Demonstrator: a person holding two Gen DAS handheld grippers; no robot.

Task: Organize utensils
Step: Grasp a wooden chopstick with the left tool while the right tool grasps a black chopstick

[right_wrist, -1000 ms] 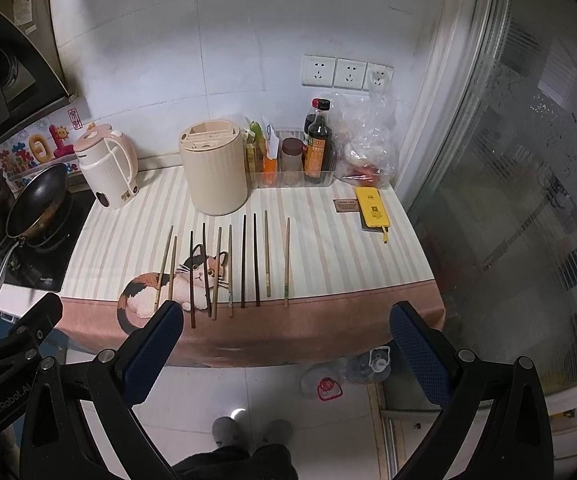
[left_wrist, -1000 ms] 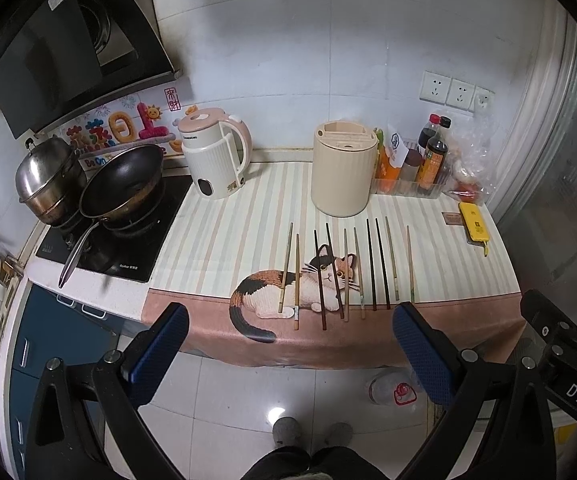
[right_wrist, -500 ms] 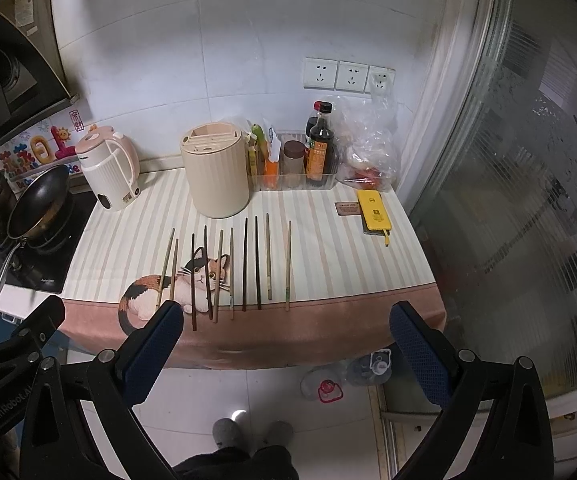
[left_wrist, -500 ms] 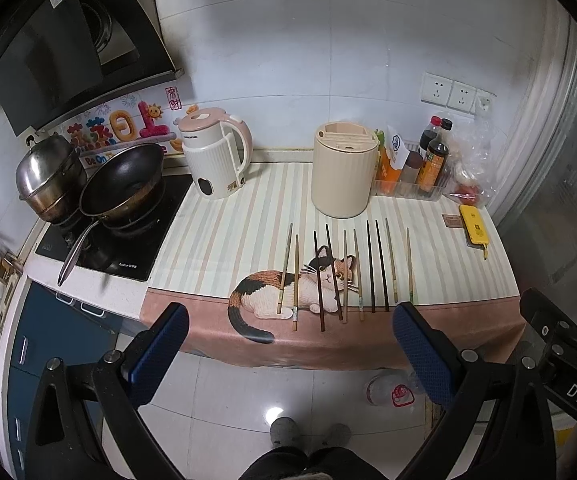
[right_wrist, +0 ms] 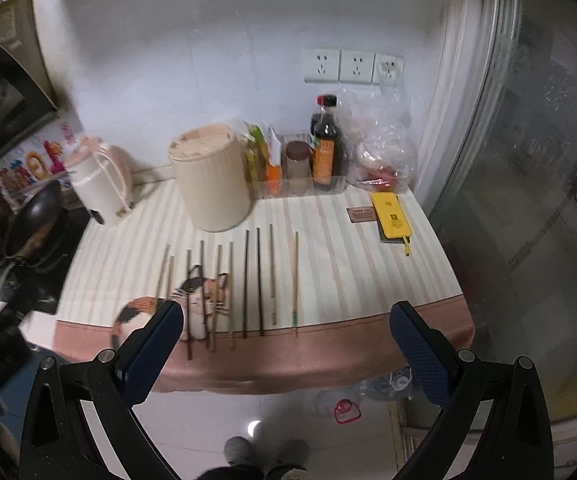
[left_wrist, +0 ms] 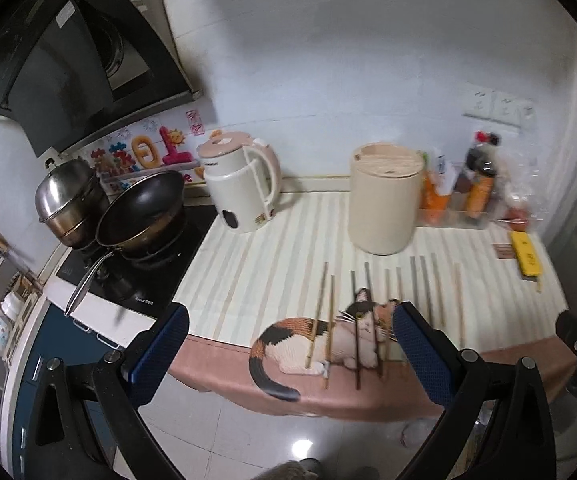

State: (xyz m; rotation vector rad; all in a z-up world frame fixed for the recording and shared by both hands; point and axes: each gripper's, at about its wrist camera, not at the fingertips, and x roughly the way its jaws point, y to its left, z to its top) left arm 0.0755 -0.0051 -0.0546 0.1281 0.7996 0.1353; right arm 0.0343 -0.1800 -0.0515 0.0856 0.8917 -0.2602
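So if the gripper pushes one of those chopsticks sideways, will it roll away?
Probably a little. The chopsticks are thin, straight sticks lying flat on the striped cloth, so a sideways nudge could roll one into its neighbour. They look stiff and light, and so slim and low that the open right gripper may find them hard to pinch.

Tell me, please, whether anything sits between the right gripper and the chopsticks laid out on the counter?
Nothing visible does. The right gripper is open and off the counter's front edge, and the chopsticks lie in a bare row on the striped cloth ahead of it. The beige holder stands behind them, not in the path.
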